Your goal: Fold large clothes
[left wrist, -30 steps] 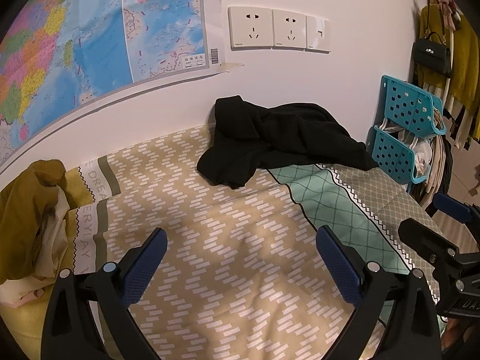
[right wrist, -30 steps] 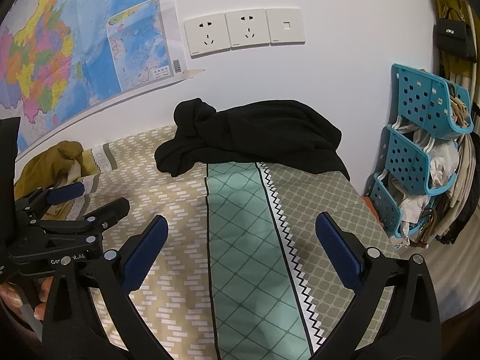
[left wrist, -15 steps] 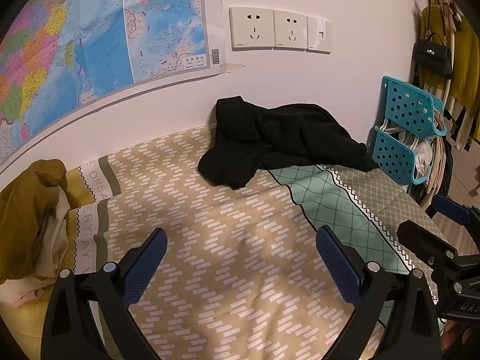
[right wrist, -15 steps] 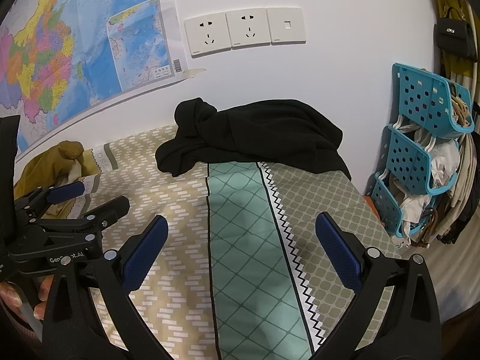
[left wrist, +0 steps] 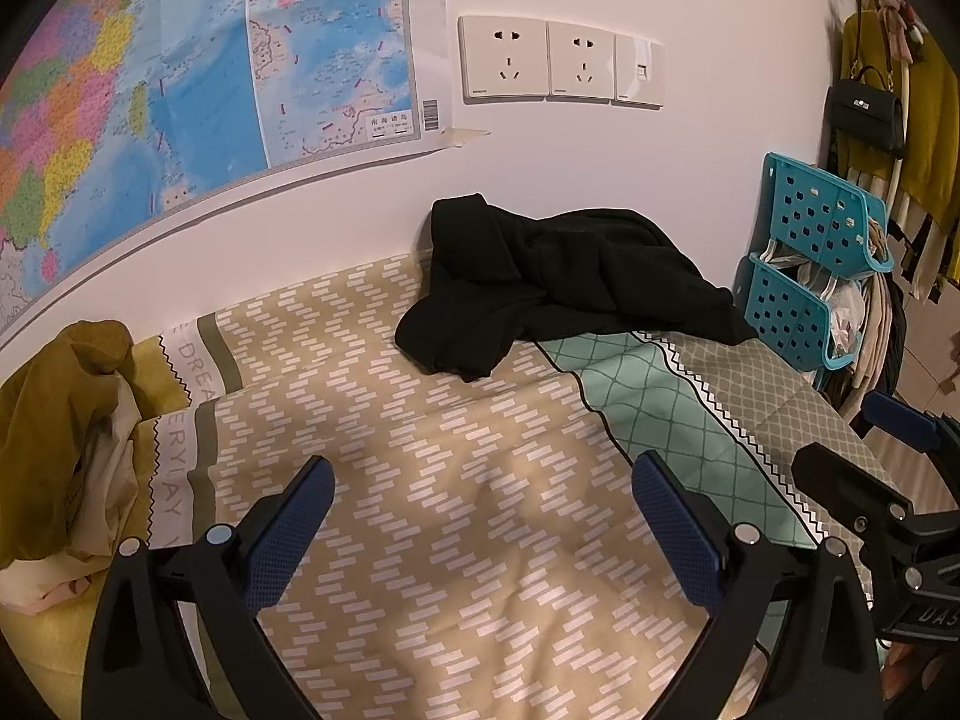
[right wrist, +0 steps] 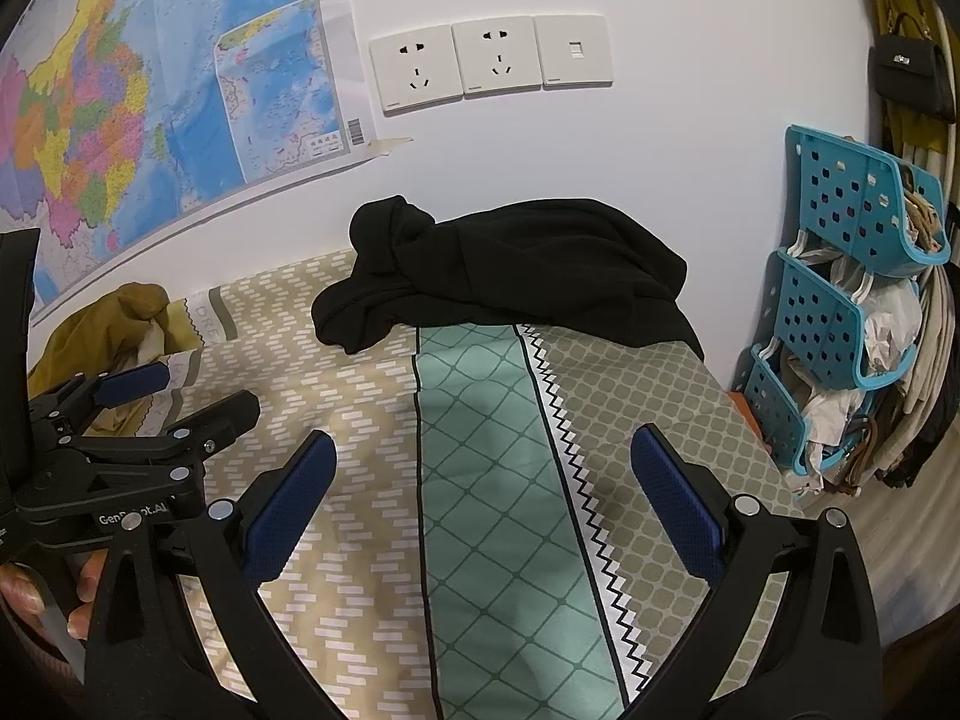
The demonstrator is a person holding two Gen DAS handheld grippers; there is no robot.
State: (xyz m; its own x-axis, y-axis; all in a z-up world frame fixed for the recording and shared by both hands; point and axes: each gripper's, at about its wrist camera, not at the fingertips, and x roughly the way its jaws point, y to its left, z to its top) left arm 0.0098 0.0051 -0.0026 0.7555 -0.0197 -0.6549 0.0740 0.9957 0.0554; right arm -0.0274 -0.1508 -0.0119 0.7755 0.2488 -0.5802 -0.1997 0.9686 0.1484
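Observation:
A crumpled black garment [left wrist: 558,282] lies in a heap at the far edge of the bed, against the wall; it also shows in the right wrist view [right wrist: 504,276]. My left gripper [left wrist: 480,516] is open and empty, hovering over the tan patterned sheet well short of the garment. My right gripper [right wrist: 480,492] is open and empty over the green and grey part of the sheet, also short of the garment. The left gripper shows at the left of the right wrist view [right wrist: 174,396], and the right gripper at the right of the left wrist view [left wrist: 864,450].
A mustard and cream clothing pile [left wrist: 66,420] lies at the bed's left. Blue plastic baskets [right wrist: 852,312] with bags stand off the bed's right edge. A wall map [left wrist: 180,90] and sockets [left wrist: 558,69] are on the wall behind. A black handbag [left wrist: 864,114] hangs at the right.
Both grippers have drifted very slightly; the view has barely shifted. The garment has not moved and both grippers stay open.

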